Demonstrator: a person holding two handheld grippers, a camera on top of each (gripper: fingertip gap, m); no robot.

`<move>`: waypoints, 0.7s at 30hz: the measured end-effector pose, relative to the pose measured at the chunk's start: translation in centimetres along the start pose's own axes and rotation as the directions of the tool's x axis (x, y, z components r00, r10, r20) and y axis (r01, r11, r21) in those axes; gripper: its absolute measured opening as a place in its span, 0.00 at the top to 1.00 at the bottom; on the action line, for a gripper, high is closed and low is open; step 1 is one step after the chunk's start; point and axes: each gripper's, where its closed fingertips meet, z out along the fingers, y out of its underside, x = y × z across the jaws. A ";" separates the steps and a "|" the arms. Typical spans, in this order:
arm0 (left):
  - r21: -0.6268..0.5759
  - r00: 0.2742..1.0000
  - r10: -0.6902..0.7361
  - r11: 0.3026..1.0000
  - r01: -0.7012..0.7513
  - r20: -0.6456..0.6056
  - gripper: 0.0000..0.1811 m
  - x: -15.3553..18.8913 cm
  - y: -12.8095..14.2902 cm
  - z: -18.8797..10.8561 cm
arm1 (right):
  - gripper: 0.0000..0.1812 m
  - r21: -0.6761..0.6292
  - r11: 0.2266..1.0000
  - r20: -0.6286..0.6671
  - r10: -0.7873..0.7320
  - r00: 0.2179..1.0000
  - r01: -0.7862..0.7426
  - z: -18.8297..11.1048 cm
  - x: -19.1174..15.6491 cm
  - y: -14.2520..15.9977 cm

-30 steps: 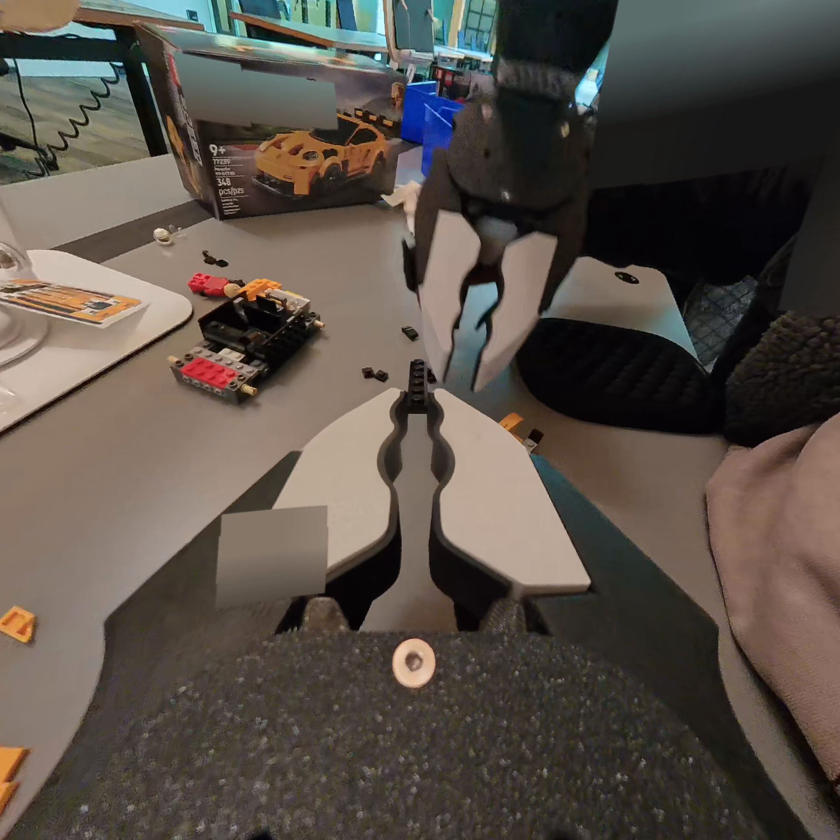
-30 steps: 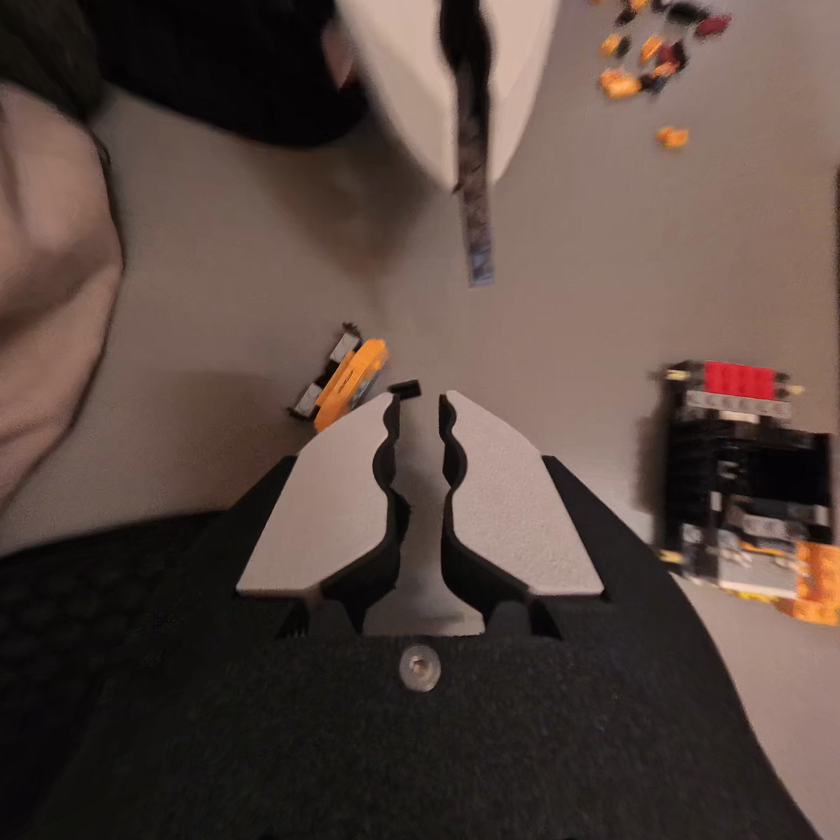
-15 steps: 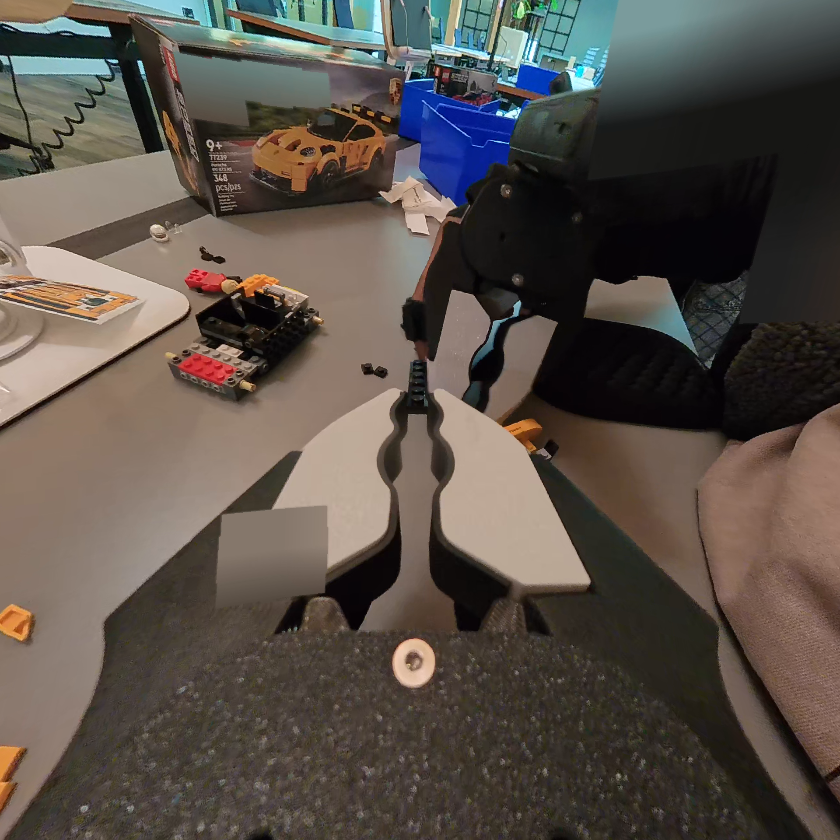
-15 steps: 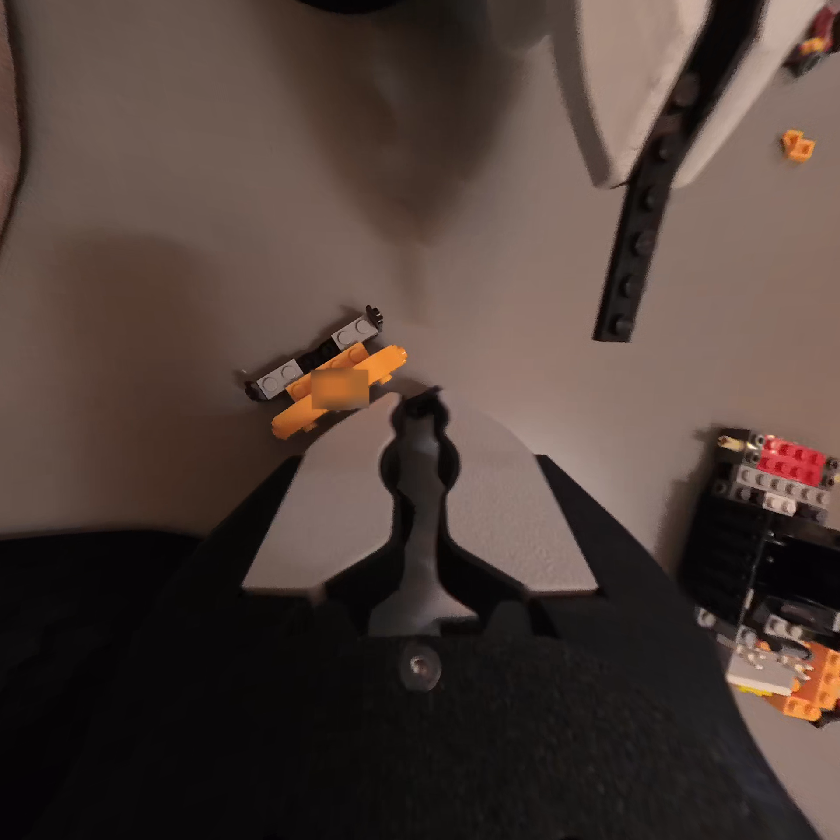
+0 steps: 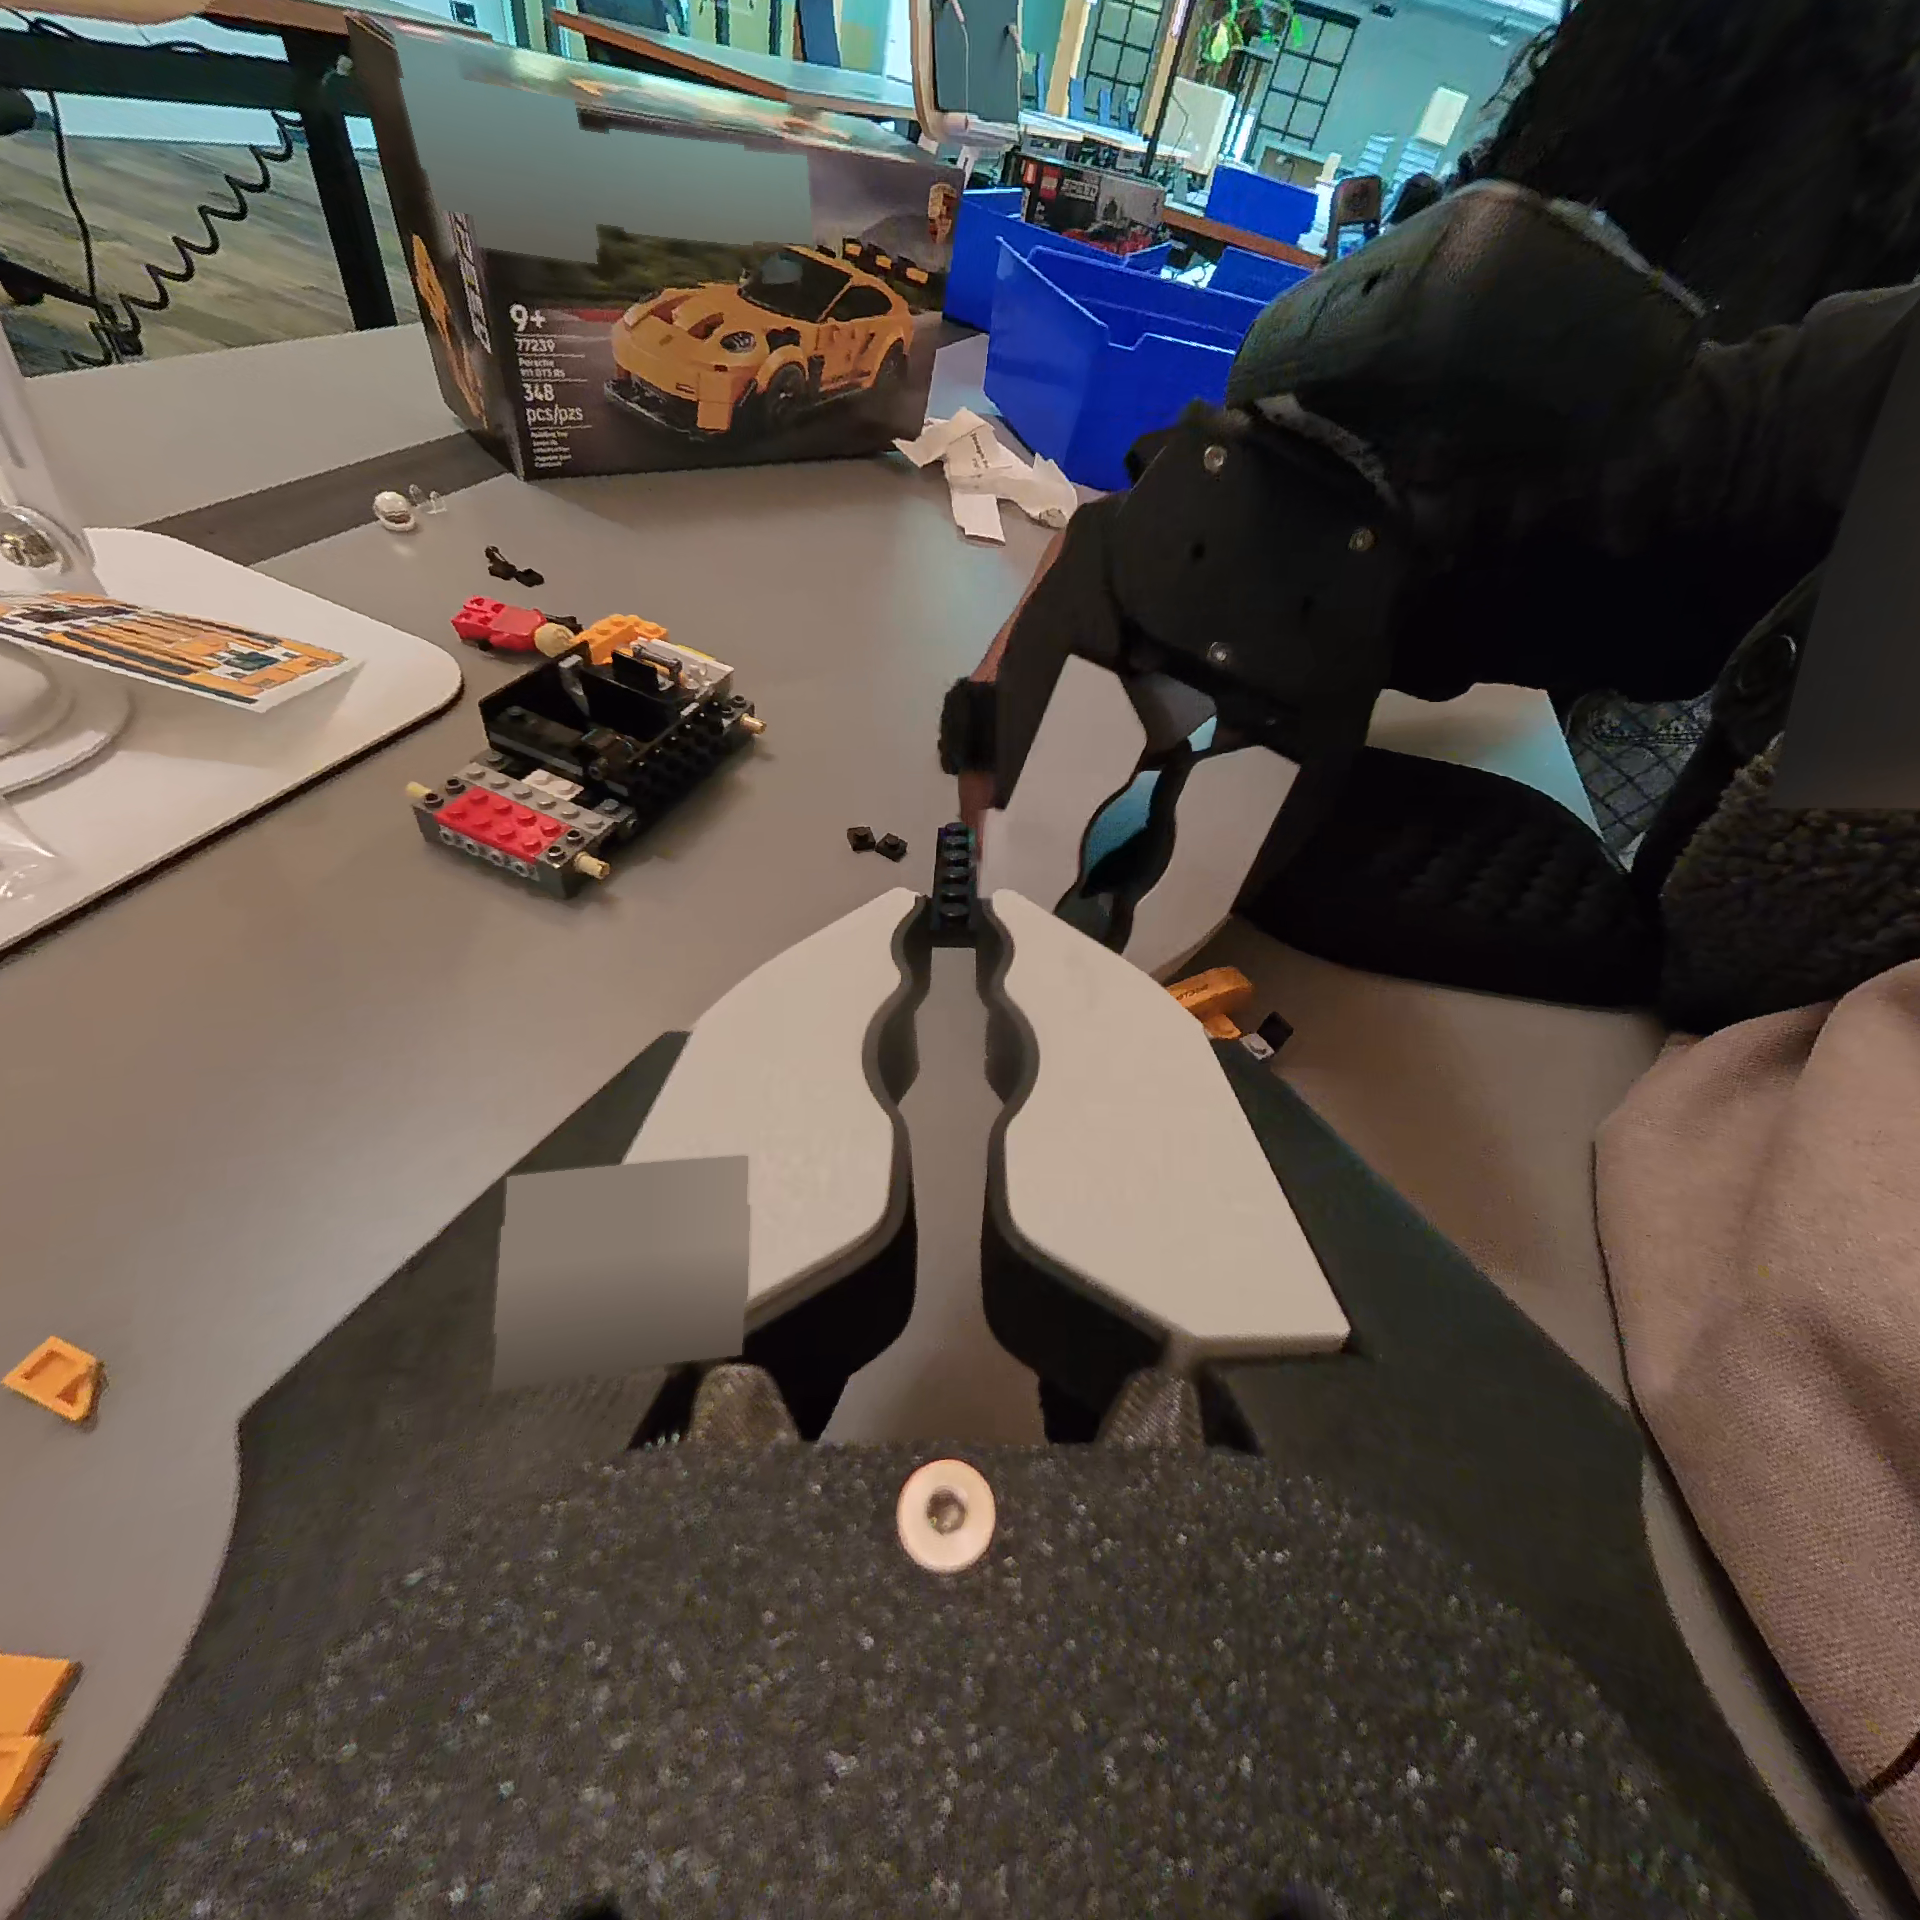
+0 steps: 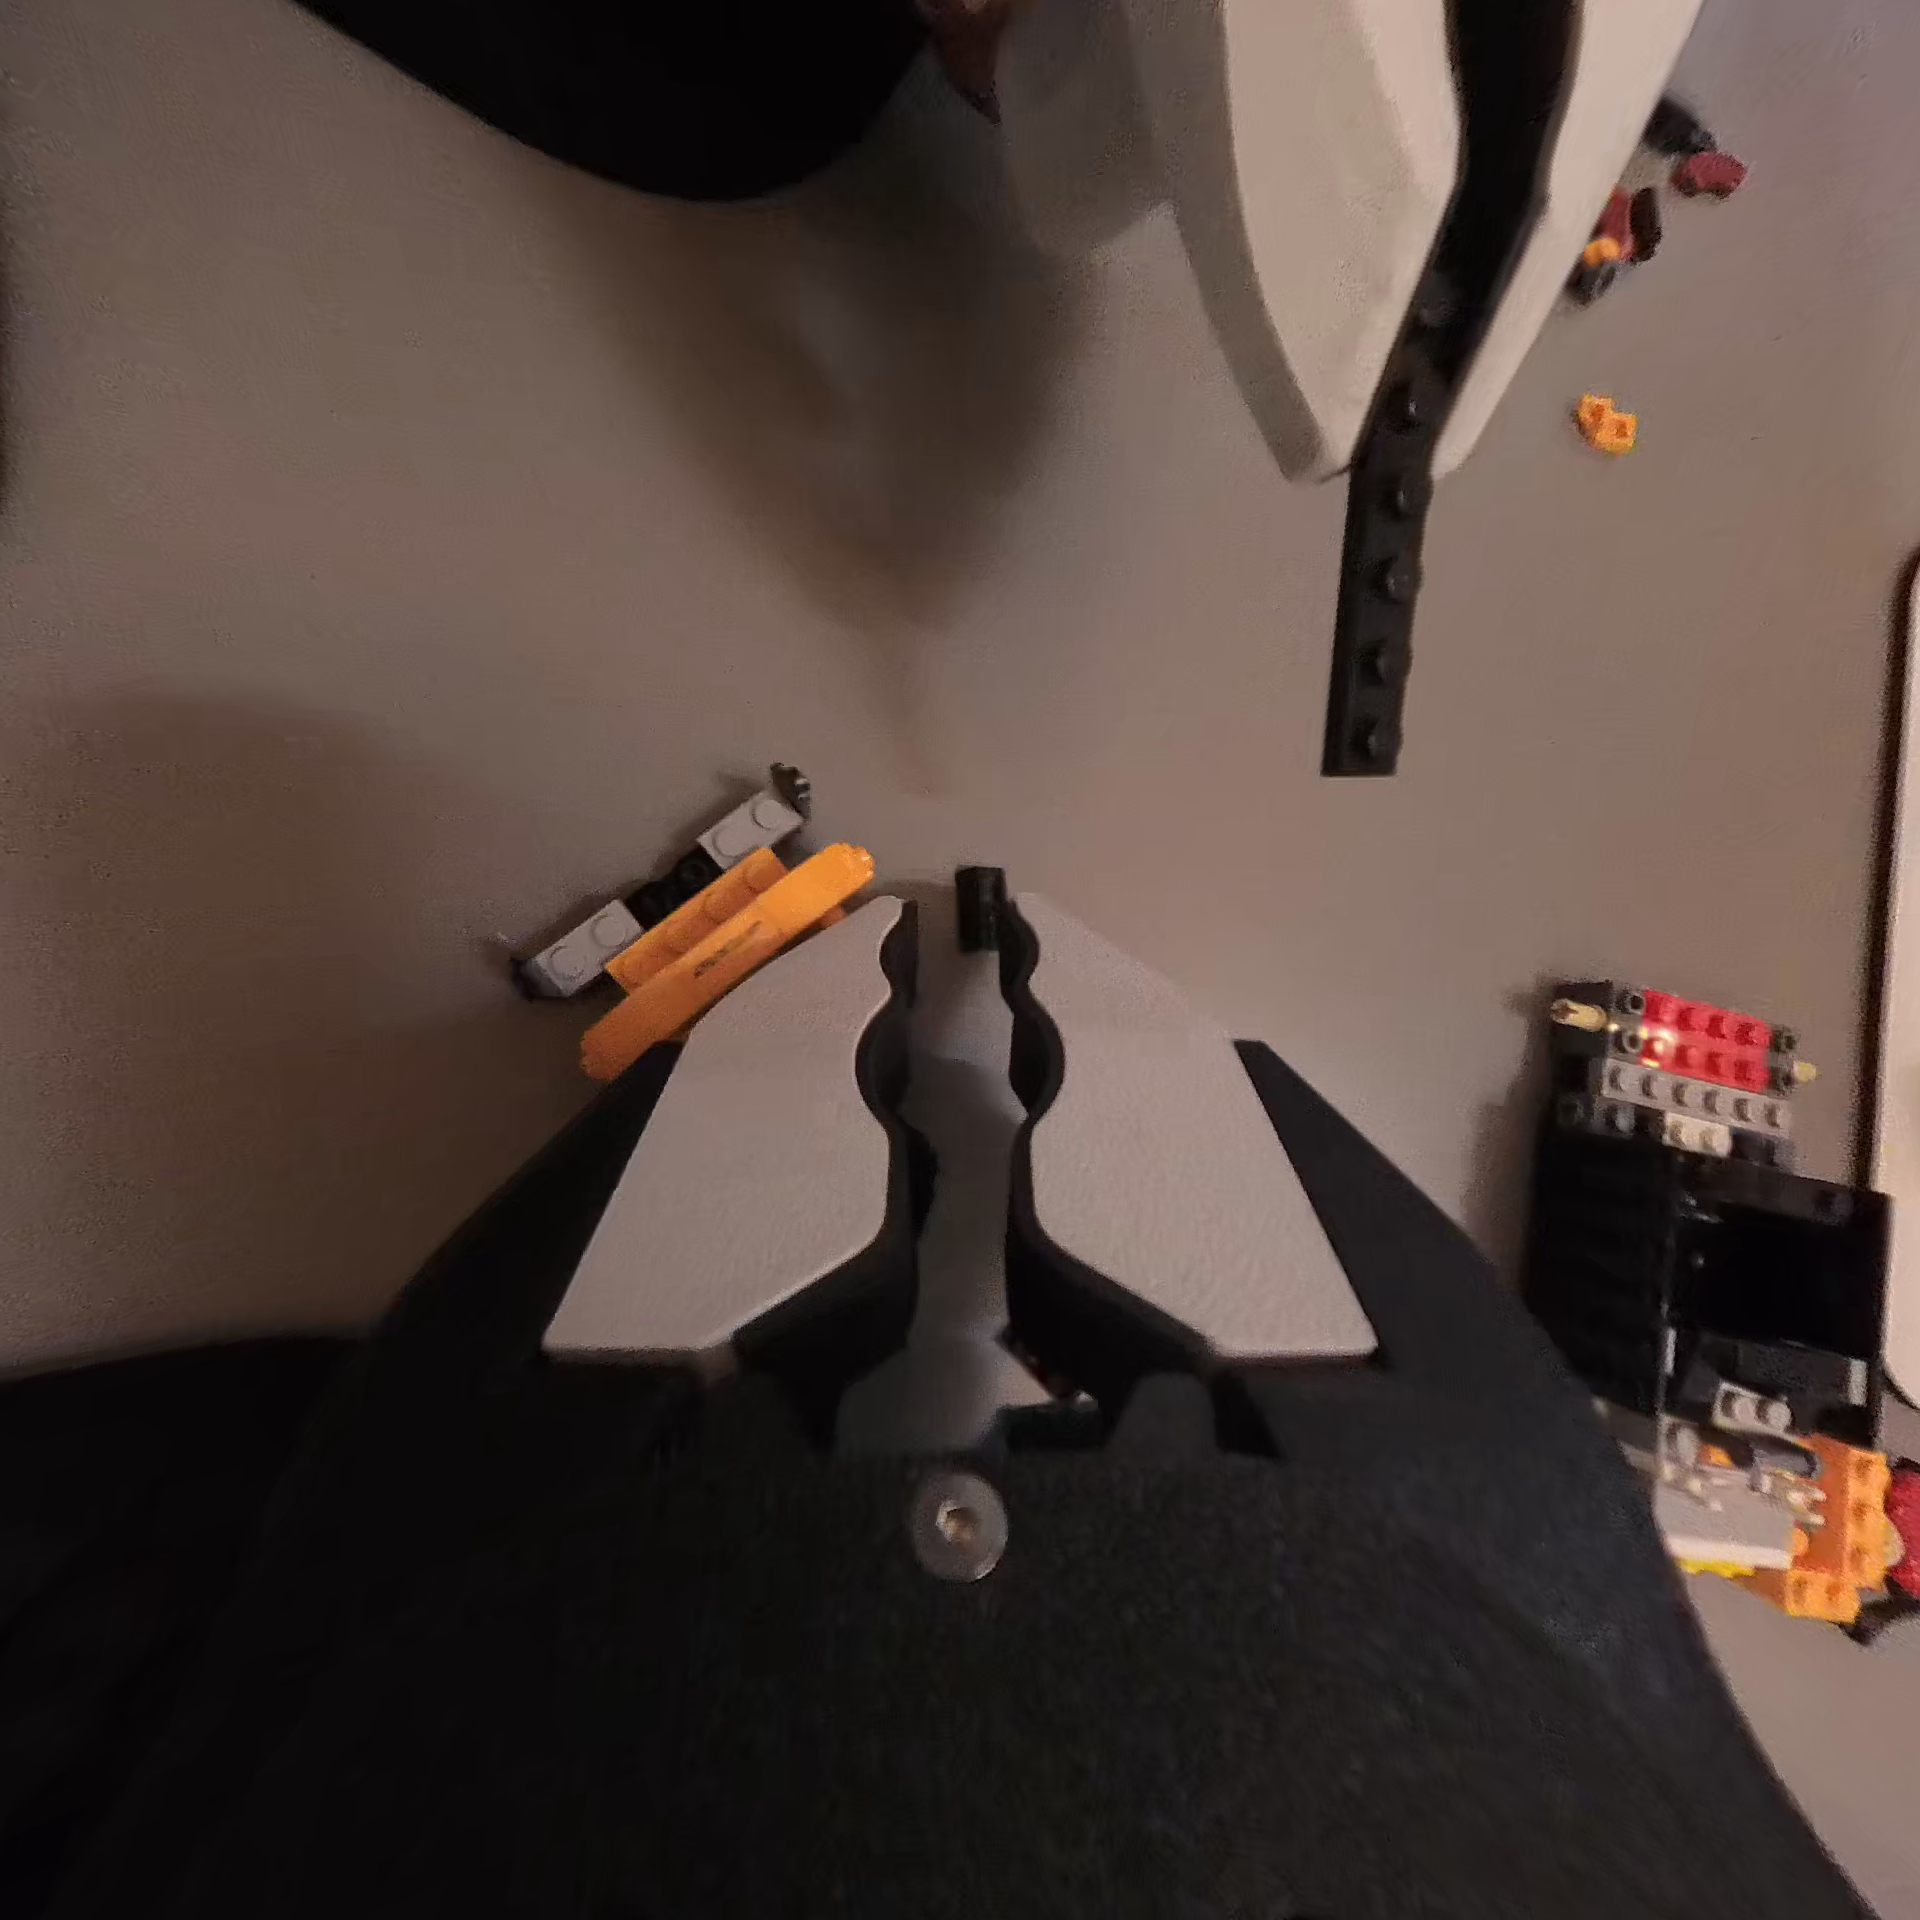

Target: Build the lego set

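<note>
My left gripper is shut on a long black plate that sticks out past its tips; both also show in the right wrist view, the gripper and the plate. My right gripper points down at the table with its jaws slightly parted. A small black piece sits between its tips against the right finger. An orange and grey sub-assembly lies just left of it. The black, grey and red chassis stands on the table to the left.
The Lego box stands at the back, with blue bins and paper scraps beside it. A white mat with a sticker sheet lies at the left. Loose orange pieces and two small black pieces lie about. Pinkish fabric is at the right. About 9 centimetres separates my left fingertips from my right.
My right gripper came down to the table by the orange sub-assembly, shut on the small black piece, and has now parted its jaws. My left gripper kept hold of the black plate.
</note>
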 end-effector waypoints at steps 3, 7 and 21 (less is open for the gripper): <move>0.000 1.000 0.006 1.000 -0.006 0.000 0.96 0.1 0.0 -0.1 | 0.93 -0.031 0.999 0.032 0.036 0.999 -0.035 0.7 0.4 0.4; 0.002 1.000 0.008 1.000 -0.008 0.002 0.96 0.0 -0.1 -0.2 | 0.96 -0.082 0.993 0.140 0.091 0.986 -0.080 0.8 0.2 0.4; -0.030 1.000 -0.014 0.999 0.015 0.023 0.96 -0.8 0.4 -0.6 | 0.94 -0.081 0.950 0.069 0.308 0.949 -0.303 -1.0 6.6 1.1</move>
